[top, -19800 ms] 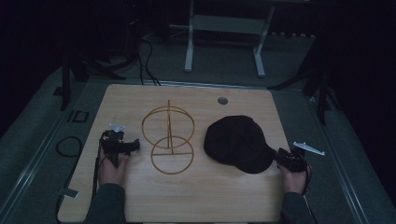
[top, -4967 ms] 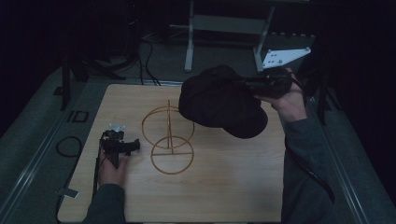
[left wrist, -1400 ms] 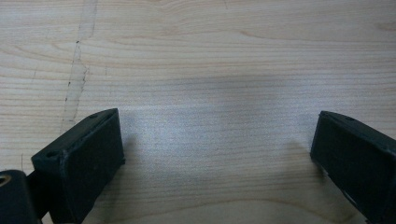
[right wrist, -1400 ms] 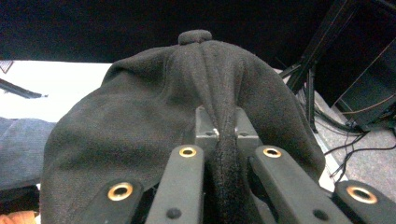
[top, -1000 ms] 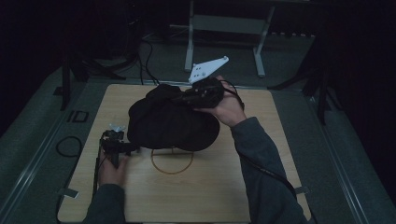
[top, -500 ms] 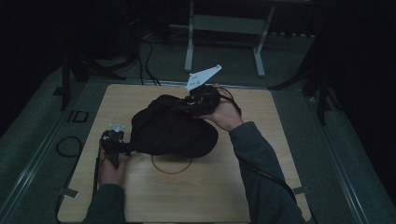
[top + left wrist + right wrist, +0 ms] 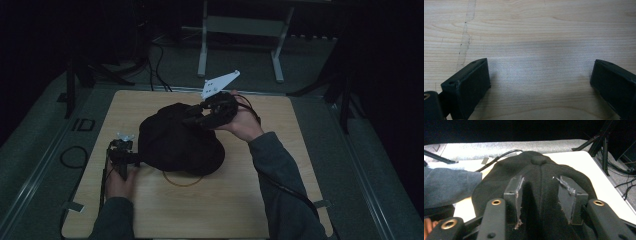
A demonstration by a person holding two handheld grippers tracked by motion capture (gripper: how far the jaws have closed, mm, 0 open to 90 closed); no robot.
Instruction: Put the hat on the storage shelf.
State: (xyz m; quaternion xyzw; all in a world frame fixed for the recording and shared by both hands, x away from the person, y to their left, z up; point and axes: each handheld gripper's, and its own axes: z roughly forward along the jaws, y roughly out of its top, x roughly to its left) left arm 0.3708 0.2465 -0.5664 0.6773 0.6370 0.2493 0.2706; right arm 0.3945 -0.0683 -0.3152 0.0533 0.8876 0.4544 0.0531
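A black cap (image 7: 175, 142) (image 7: 536, 165) sits draped over a gold wire stand, of which the base ring (image 7: 182, 181) shows on the wooden table (image 7: 280, 165). My right gripper (image 7: 197, 119) (image 7: 540, 186) is at the cap's far right side. Its jaws have just been opening and now stand apart, with a fold of the cap's crown between them. My left gripper (image 7: 121, 155) (image 7: 540, 72) rests at the cap's left, open wide over bare wood with nothing between its pads.
A sleeve (image 7: 446, 185) lies beyond the cap in the right gripper view. Behind the table stands a metal frame (image 7: 240, 30) on the floor, with cables (image 7: 160, 55) near the far left corner. Bare wood spans the table's front and right.
The right hand has sunk a little and the cap has settled lower over the wire stand. The right jaws have spread apart. The left gripper has kept still.
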